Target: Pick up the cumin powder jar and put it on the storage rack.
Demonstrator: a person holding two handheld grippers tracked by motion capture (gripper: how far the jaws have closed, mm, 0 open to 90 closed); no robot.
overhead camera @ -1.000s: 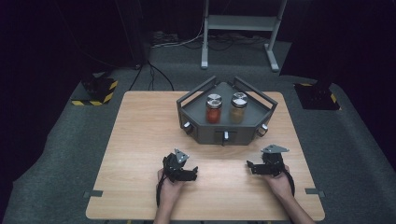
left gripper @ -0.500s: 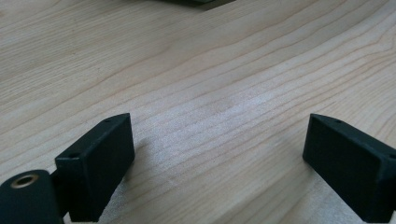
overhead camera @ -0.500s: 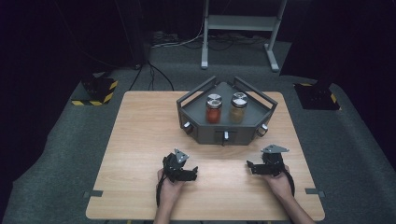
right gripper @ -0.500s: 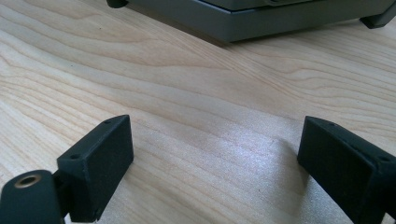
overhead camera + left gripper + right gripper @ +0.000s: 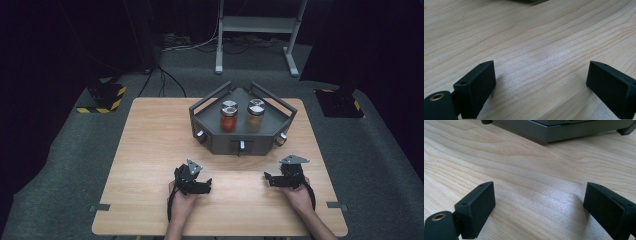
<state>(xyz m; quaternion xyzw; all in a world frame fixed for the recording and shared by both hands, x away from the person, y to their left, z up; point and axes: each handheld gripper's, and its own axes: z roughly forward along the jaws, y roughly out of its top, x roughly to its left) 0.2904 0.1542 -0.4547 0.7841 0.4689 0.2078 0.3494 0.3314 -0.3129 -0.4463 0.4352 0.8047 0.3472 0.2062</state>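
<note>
A grey angular tray stands at the far middle of the wooden table. Inside it two metal-lidded jars stand upright: one with red contents on the left, one with brownish contents on the right. Near the front edge, my left gripper rests low on the wood, open, with bare wood between its jaws. My right gripper lies to the right of it, also open and holding nothing. The tray's base shows just ahead in the right gripper view.
Small knobs stick out of the tray's front face. Dark floor surrounds the table, with cables and a white stand's legs behind it. Yellow-black striped blocks sit on the floor at the left.
</note>
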